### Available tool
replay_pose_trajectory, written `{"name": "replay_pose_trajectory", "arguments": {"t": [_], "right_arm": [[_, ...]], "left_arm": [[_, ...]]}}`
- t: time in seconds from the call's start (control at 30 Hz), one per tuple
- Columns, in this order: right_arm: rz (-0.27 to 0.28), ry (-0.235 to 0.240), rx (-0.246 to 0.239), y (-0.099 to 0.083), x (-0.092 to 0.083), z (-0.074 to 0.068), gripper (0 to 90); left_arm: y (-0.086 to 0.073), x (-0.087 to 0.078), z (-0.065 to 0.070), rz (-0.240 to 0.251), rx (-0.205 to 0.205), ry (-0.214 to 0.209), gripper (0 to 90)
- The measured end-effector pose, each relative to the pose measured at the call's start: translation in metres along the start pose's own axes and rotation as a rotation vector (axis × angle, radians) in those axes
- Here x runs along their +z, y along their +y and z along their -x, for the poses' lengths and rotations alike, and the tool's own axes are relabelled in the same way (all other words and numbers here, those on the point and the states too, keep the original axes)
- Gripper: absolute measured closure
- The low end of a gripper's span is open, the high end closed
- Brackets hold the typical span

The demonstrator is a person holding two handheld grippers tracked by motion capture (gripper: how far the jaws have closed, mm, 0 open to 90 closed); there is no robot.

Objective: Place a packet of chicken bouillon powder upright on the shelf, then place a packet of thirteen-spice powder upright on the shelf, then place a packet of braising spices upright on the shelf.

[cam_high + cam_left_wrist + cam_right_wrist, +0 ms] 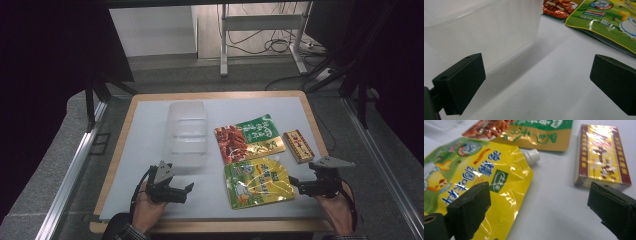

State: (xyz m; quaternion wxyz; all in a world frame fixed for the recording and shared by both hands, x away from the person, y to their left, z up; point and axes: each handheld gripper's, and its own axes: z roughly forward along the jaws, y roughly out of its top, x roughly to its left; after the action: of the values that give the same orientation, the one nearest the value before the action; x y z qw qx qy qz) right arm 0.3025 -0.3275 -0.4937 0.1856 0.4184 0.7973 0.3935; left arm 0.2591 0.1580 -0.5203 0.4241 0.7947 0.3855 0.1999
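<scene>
While both grippers rest low in frame, left gripper (183, 191) fingers apart beside clear tub (186, 132); right gripper (296, 186) fingers apart, nothing gripped, at yellow pouch (257, 181) lower centre on counter (150, 125)

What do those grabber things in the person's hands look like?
Each hand holds black tongs, the left tongs and the right tongs. Each has two chunky, blocky black jaws with small round holes. A grey three-cornered plate sits on top of each, and a black cable loops from the left one. A checked sleeve cuff shows at the left wrist.
</scene>
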Motion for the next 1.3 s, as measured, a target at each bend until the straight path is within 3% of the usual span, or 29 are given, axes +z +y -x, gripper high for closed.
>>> {"name": "replay_pose_trajectory", "arguments": {"t": [0.07,0.13,0.2,0.33,0.53,0.87,1.2,1.3], "right_arm": [[0.005,0.006,-0.012,0.0,0.001,0.0,1.6],[0.001,0.013,-0.021,0.0,0.002,-0.001,1.0],[-0.007,0.014,-0.023,0.0,0.003,-0.002,0.5],[-0.001,0.022,-0.023,0.0,0.003,-0.002,0.0],[-0.016,0.025,-0.013,0.0,0.004,-0.002,0.0],[-0.045,0.025,-0.006,0.0,0.004,-0.004,0.2],[-0.062,0.019,-0.022,0.0,0.006,-0.008,0.2],[-0.057,0.015,-0.019,0.0,0.005,-0.008,0.2]], "left_arm": [[-0.002,0.003,-0.002,0.01,0.002,-0.048,0.0],[-0.002,0.005,-0.001,0.004,0.012,-0.064,0.0],[-0.001,0.005,0.003,0.008,0.046,-0.054,0.0],[0.0,0.005,0.007,0.017,0.074,-0.056,0.0],[-0.001,0.007,0.008,-0.006,0.08,-0.073,0.0],[0.001,0.007,0.011,-0.001,0.073,-0.094,0.6],[0.005,0.008,0.017,-0.033,0.099,-0.101,1.9],[0.006,0.009,0.019,-0.043,0.111,-0.127,2.7]]}}
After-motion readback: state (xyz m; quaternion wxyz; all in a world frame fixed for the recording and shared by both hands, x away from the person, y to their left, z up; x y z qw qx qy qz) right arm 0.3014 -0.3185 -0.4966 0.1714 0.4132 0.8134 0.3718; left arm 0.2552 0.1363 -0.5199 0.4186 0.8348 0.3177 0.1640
